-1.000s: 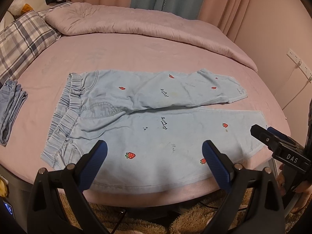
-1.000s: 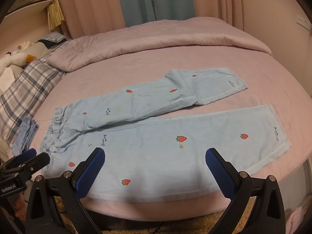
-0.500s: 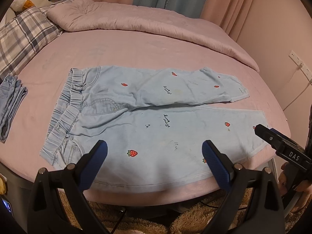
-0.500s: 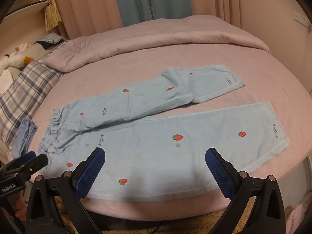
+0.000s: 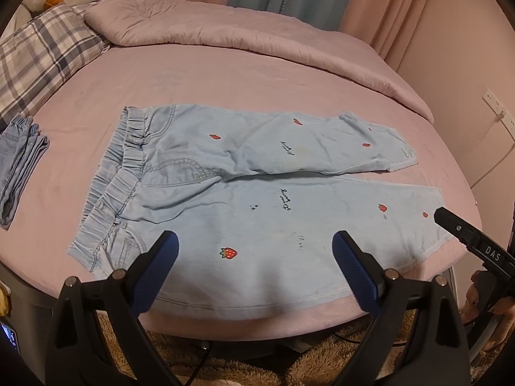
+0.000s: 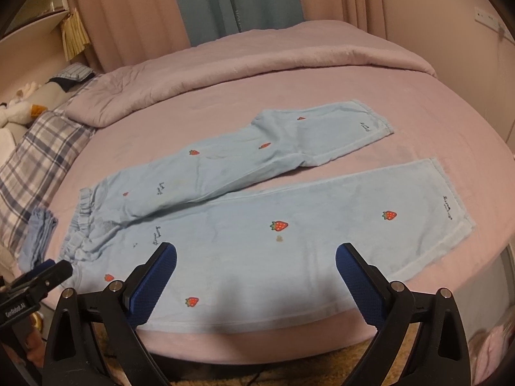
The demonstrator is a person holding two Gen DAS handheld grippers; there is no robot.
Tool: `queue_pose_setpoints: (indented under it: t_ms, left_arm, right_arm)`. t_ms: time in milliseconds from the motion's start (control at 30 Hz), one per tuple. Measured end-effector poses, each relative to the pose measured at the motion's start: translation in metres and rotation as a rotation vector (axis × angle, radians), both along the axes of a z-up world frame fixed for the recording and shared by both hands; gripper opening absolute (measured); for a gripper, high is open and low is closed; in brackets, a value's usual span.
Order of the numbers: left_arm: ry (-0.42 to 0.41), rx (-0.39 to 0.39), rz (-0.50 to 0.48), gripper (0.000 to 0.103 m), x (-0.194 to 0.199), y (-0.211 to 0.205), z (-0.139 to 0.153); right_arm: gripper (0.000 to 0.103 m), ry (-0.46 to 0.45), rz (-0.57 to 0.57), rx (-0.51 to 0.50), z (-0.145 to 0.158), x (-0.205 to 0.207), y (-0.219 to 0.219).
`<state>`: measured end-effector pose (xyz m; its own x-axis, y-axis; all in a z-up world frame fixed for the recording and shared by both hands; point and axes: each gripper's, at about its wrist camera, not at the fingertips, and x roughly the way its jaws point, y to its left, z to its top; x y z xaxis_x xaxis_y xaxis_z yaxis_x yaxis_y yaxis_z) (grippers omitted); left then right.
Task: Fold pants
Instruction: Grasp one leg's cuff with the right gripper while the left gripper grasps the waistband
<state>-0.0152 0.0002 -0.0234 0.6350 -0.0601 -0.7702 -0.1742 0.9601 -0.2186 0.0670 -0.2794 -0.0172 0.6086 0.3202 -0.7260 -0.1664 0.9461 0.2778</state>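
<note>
A pink bed (image 5: 199, 74) fills the field ahead of both grippers, its near edge running just under their fingertips. Across its far side, well beyond the grippers, lies a rolled pink quilt (image 5: 244, 35), with pink and blue curtains (image 6: 231, 3) behind it.

The pants (image 5: 257, 199), pale blue with small red strawberries, lie flat and unfolded on the bed directly in front of both grippers. The waistband (image 5: 119, 173) is ahead and to the left of the left gripper. The nearer leg runs rightward along the bed edge, and its hem (image 6: 450, 199) lies ahead and to the right of the right gripper. The farther leg lies beyond it, angled so that a strip of bedding shows between the two hems.

A plaid pillow (image 5: 38, 58) sits far to the left of the left gripper. Just left of the waistband, apart from it, rests a small folded pile of blue cloth (image 5: 19, 160).

The left gripper (image 5: 254, 257) hangs over the near edge of the pants with its blue-padded fingers spread wide, grasping nothing. The right gripper (image 6: 256, 263) is likewise released, its fingers wide apart above the nearer leg and clear of the cloth. Each gripper appears at the edge of the other's view. Beside the right gripper's handle a hand (image 5: 489, 308) is partly visible.
</note>
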Motion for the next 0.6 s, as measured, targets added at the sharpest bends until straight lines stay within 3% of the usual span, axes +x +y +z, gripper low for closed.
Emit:
queue_pose_setpoints:
  t_ms: [100,200,267,367,467,533,600]
  left_arm:
    - [-0.008,-0.017,0.041,0.091,-0.001,0.017,-0.001]
    - [-0.015,-0.050,0.127,0.088,-0.004,0.050,-0.005]
    - [0.022,-0.080,0.201,0.081,-0.006,0.081,-0.017]
    - [0.081,-0.101,0.304,0.073,-0.012,0.114,-0.039]
    - [0.135,-0.118,0.370,0.072,-0.020,0.136,-0.061]
    - [0.166,-0.136,0.396,0.072,-0.022,0.145,-0.071]
    - [0.183,-0.204,0.408,0.068,-0.023,0.155,-0.084]
  right_arm:
    - [0.098,0.011,-0.011,0.020,-0.003,0.003,-0.007]
    - [0.090,0.045,-0.055,0.059,-0.010,0.010,-0.029]
    - [0.085,0.072,-0.128,0.079,-0.018,0.014,-0.054]
    - [0.068,0.121,-0.267,0.101,-0.035,0.019,-0.101]
    - [0.055,0.193,-0.412,0.114,-0.060,0.021,-0.150]
    - [0.051,0.230,-0.489,0.139,-0.074,0.021,-0.177]
    - [0.050,0.254,-0.539,0.184,-0.084,0.021,-0.197]
